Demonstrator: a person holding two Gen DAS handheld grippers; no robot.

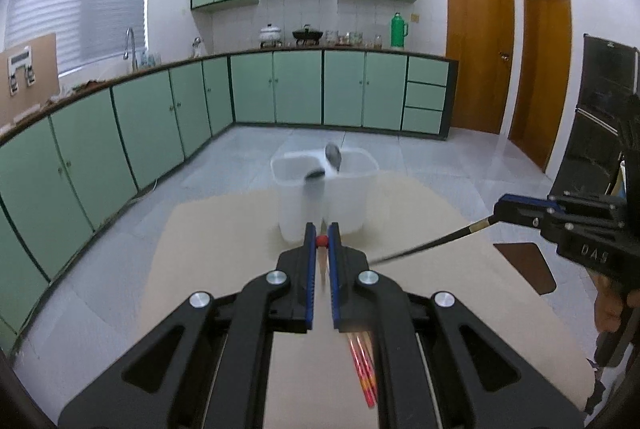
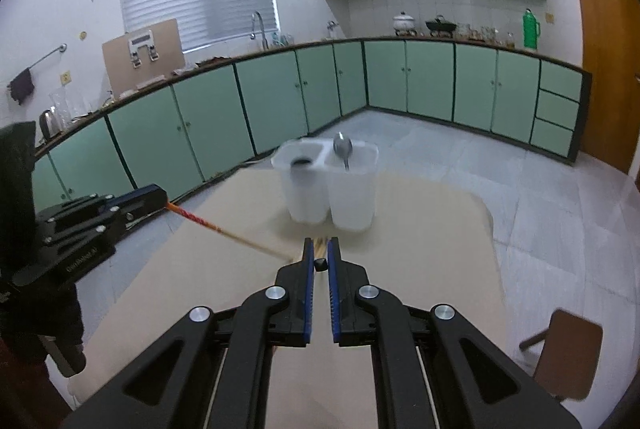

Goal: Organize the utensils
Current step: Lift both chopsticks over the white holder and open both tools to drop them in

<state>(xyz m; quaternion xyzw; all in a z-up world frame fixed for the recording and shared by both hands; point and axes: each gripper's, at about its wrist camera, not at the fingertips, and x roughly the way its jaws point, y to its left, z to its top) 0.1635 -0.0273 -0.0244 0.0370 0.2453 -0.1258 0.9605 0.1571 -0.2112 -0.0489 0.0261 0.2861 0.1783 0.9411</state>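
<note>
A white two-compartment utensil holder (image 1: 325,195) (image 2: 329,189) stands on the beige table. A metal spoon (image 1: 333,157) (image 2: 343,148) stands in its right compartment, and a dark utensil head (image 2: 301,162) shows in the left one. My left gripper (image 1: 321,239) is shut on a red-patterned chopstick (image 1: 321,240), seen from the right wrist view as an orange-red stick (image 2: 224,232) pointing toward the table middle. My right gripper (image 2: 320,254) is shut on a black chopstick (image 2: 320,263), seen in the left wrist view as a dark thin rod (image 1: 432,244).
Red chopsticks (image 1: 363,369) lie on the table (image 1: 224,229) under my left gripper. A brown chair (image 2: 568,353) stands at the right of the table. Green kitchen cabinets (image 1: 280,89) line the far walls across a grey tiled floor.
</note>
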